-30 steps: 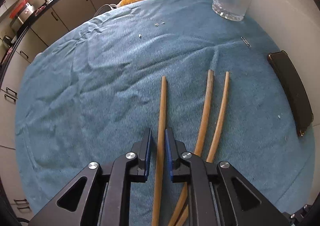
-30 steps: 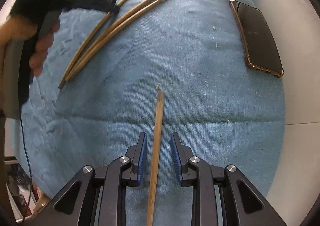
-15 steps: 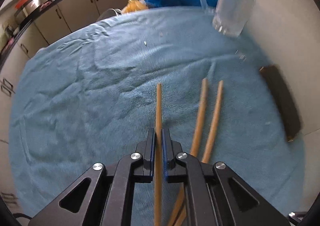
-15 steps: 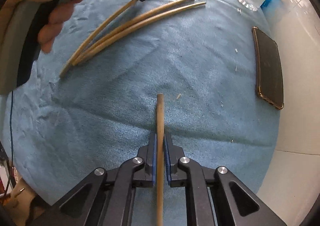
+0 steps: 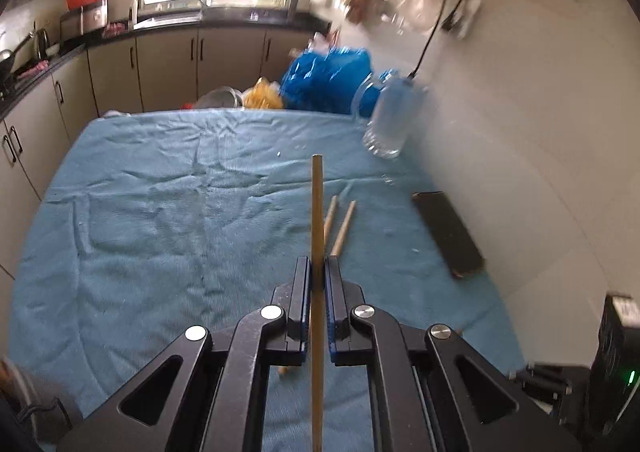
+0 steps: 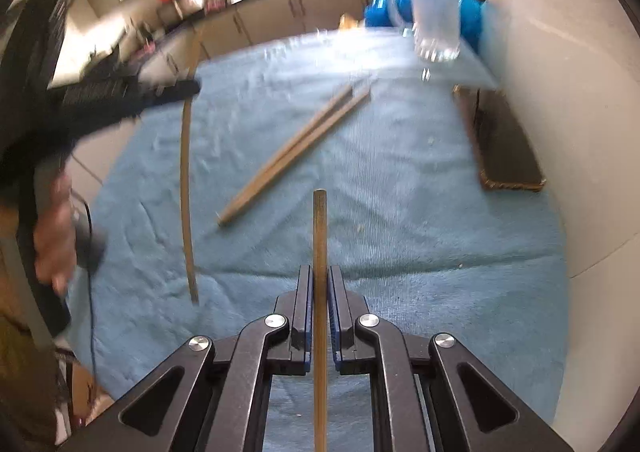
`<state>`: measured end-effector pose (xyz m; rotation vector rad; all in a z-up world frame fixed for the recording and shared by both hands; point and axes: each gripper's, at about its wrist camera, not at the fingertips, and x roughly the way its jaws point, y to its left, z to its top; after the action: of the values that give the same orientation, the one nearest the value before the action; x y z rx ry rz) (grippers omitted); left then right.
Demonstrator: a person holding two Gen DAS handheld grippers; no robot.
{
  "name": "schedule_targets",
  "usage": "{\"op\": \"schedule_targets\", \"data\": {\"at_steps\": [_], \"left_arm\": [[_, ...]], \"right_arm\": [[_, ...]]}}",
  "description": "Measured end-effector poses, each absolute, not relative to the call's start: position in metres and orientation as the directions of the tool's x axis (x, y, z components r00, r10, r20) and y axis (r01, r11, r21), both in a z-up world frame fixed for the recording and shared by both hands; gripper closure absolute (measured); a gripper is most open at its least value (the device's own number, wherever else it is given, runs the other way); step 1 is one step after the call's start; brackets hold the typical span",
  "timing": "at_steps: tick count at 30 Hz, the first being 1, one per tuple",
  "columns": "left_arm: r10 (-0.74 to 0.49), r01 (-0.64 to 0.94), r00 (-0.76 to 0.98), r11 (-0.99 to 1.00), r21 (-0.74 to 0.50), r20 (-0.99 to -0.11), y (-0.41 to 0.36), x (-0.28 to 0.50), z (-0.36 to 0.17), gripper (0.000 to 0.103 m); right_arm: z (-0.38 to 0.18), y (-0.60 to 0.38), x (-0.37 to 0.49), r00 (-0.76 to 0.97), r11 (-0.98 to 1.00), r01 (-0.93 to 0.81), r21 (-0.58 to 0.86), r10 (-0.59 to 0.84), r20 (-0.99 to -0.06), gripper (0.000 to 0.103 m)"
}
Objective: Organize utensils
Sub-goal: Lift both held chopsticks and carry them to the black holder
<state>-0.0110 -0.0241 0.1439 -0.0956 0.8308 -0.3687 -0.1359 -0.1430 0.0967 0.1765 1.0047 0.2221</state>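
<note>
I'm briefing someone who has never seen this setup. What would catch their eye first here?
Each pair of tongs is shut on a single wooden chopstick: the left tongs and the right tongs. Two more chopsticks lie side by side on the blue towel, with a dark phone at its right edge by the wall.

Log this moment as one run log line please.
left gripper: shut on chopstick | right gripper: shut on second chopstick | two chopsticks on blue cloth

I count four wooden chopsticks: one (image 5: 317,212) in my left fingers (image 5: 305,292), one (image 6: 320,236) in my right, two (image 6: 304,148) lying together on the blue cloth (image 6: 400,212). One glass mug (image 6: 436,12), one dark phone (image 6: 504,144), two grippers.
</note>
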Motion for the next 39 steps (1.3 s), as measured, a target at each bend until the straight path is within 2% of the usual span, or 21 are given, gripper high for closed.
{"op": "schedule_targets", "data": {"at_steps": [10,17,26,33,39], "left_arm": [[-0.369,0.280,0.743,0.929,-0.241,-0.559,-0.001,-0.106,0.178,0.097],[-0.387,0.292,0.793,0.919,-0.264,-0.470,0.023,-0.156,0.205,0.097],[-0.394,0.287,0.845,0.905,-0.314,-0.362,0.072,-0.200,0.242,0.097],[-0.297,0.188,0.913,0.914,-0.360,-0.278,0.142,-0.222,0.270,0.097],[-0.130,0.034,0.963,0.927,-0.374,-0.235,0.209,-0.237,0.278,0.097]], "right_arm": [[0.128,-0.150,-0.169,0.720,0.951,-0.091,0.295,0.268,-0.640,0.095],[0.143,-0.144,-0.187,0.784,0.942,-0.107,0.317,0.276,-0.557,0.095],[0.189,-0.105,-0.198,0.843,0.922,-0.200,0.331,0.335,-0.422,0.095],[0.223,-0.041,-0.187,0.825,0.875,-0.341,0.344,0.454,-0.338,0.095],[0.237,0.020,-0.169,0.791,0.837,-0.439,0.327,0.532,-0.303,0.095]]}}
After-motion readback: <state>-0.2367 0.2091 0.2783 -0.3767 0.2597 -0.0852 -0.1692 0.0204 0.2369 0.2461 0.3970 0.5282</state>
